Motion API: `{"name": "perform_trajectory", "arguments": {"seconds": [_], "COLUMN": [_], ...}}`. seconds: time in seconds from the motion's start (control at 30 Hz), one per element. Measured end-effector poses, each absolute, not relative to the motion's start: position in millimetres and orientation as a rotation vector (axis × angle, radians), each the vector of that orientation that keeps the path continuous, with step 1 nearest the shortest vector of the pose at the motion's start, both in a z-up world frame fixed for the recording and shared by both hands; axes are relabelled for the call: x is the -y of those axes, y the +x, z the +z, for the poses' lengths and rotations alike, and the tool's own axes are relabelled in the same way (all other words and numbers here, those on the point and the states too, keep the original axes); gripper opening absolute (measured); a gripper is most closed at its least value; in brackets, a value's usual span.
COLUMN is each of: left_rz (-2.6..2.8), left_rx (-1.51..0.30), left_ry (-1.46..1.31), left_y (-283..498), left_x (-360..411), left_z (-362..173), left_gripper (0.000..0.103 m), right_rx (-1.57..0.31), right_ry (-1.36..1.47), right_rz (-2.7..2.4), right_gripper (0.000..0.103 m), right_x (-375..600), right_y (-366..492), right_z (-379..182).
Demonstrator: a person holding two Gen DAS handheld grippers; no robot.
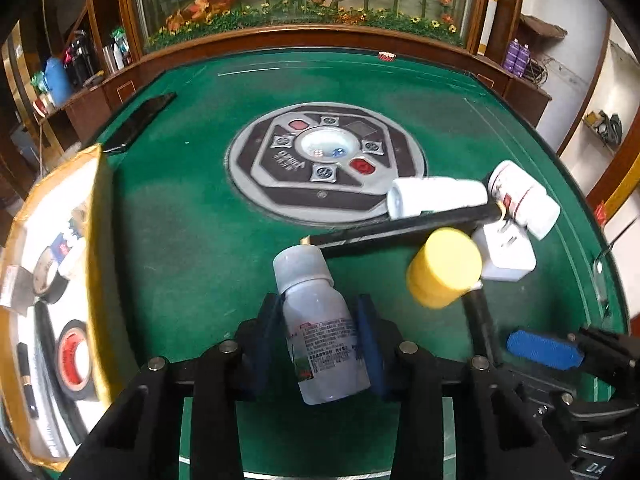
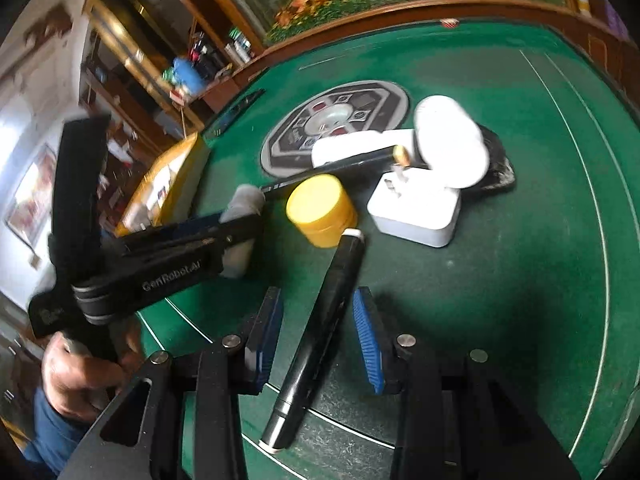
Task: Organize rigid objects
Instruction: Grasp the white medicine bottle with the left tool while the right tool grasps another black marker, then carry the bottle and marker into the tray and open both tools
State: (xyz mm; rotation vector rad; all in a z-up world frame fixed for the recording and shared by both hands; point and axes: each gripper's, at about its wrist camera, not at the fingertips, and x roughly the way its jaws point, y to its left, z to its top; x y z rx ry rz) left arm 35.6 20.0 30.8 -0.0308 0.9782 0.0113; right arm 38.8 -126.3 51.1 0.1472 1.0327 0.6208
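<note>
My left gripper (image 1: 320, 336) is shut on a translucent white bottle (image 1: 320, 340) with a printed label, held over the green table; it also shows in the right wrist view (image 2: 240, 216). My right gripper (image 2: 318, 336) is open, its blue pads either side of a black marker (image 2: 316, 344) lying on the felt. A yellow jar (image 1: 444, 268) (image 2: 322, 210), a white charger block (image 1: 506, 254) (image 2: 416, 212), a long black pen (image 1: 400, 230) (image 2: 340, 166) and white bottles (image 1: 436, 196) lie in a pile at right.
A yellow-rimmed box (image 1: 94, 216) at the left holds tape rolls (image 1: 76, 354) and small items. The table's round grey centre panel (image 1: 324, 164) lies ahead. A black phone (image 1: 140, 120) lies at the far left edge. A wooden rail and a cabinet stand behind.
</note>
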Motion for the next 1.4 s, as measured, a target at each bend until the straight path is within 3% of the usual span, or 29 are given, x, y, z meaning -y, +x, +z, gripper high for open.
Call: {"name": "perform_trajectory", "arguments": {"seconds": [0.23,0.3,0.43,0.67,1.4], "left_rz": [-0.004,-0.002,-0.002,-0.021,-0.029], "left_rx": [-0.962,-0.956,-0.940,-0.906,-0.976], "left_ry": [-0.028,-0.026,-0.043,-0.078,0.020], "left_y": [-3,-10,-14,-26,-24], "left_x": [-26,-26,-27,-31,-18], "left_z": [30,30,29,35,18], "left_gripper": [0.041,0.041,0.041,0.039,0.036], "right_rx": [-1.009,-0.988,-0.974,-0.943,-0.960], "right_ry": [-0.073,-0.130,-0.095,0.067,0.075], "right_rz": [0.604,0.577,0.545,0.669,0.714], "right_gripper": [0.036,0.023,0.015,0.014,0.014], "right_x": [103,101,113,121,110], "right_y": [26,24,29,31,29], "right_z": [44,43,43,56,56]}}
